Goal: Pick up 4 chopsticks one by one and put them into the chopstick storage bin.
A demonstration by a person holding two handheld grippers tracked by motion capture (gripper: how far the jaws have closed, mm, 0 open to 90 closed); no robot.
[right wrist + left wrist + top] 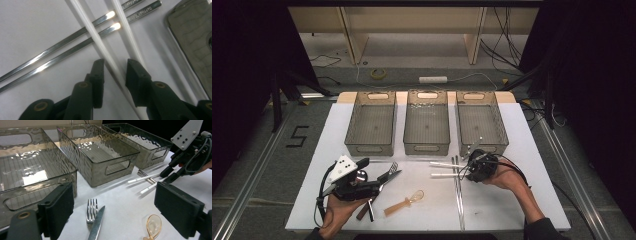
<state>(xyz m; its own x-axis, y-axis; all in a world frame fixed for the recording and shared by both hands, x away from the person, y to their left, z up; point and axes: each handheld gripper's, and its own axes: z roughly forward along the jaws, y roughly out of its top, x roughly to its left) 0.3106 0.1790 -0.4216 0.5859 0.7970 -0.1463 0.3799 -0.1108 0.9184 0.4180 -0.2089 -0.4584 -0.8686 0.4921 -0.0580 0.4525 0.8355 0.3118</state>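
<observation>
My right gripper [463, 170] [115, 67] points down at two white chopsticks [444, 164] lying across a pair of metal chopsticks [458, 195] [62, 50]. One white chopstick [101, 47] runs between its jaws with a narrow gap on each side, so the gripper is open. The other white chopstick [124, 25] passes beside the right jaw. My left gripper [377, 175] [117, 205] is wide open just above the table. A fork [92, 213] and a knife [96, 225] lie ahead of its jaws. The left gripper view also takes in the right gripper [170, 173].
Three translucent grey bins [371, 145] [427, 146] [492, 142] stand in a row at the back of the white table. An amber spoon [404, 202] [153, 226] lies near the front. A brown-handled utensil [362, 212] lies by my left hand. The right bin's corner [192, 37] is close to the right gripper.
</observation>
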